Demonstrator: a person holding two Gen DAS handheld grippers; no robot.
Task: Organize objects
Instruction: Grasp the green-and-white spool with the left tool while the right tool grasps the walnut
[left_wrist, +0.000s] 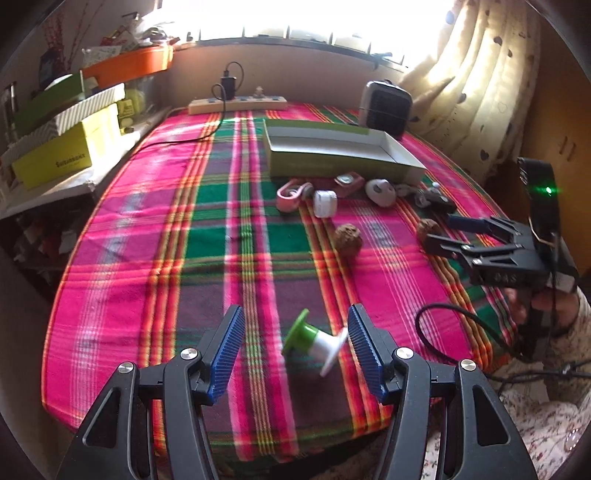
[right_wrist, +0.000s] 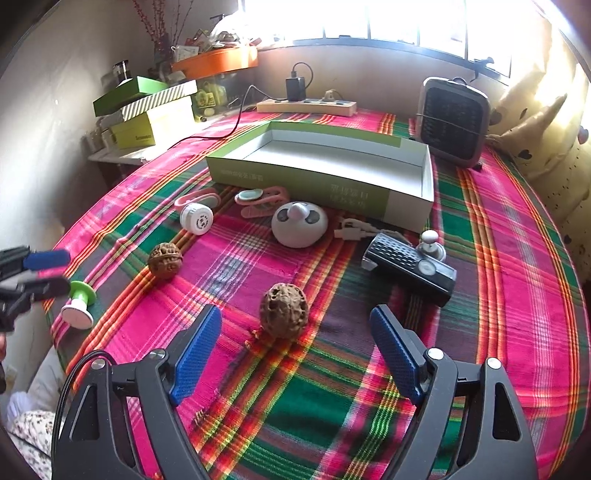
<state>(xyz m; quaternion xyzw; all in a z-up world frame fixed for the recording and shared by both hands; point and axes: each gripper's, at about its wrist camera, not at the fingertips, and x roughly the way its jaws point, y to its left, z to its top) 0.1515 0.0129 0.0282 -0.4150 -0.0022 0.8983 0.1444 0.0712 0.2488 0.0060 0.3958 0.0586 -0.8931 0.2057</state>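
We see both tongs open and empty — the left gripper (left_wrist: 295, 347) frames the green-and-white spool (left_wrist: 314, 341), the right gripper (right_wrist: 295, 343) a walnut (right_wrist: 283, 310). Only the right view shows the open box (right_wrist: 317, 177) bare inside.

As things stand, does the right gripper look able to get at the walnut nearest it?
Probably yes. The right gripper is open, and the walnut lies on the plaid cloth just ahead of its fingertips, roughly centred, with nothing between them. The black radio sits clear to the side.
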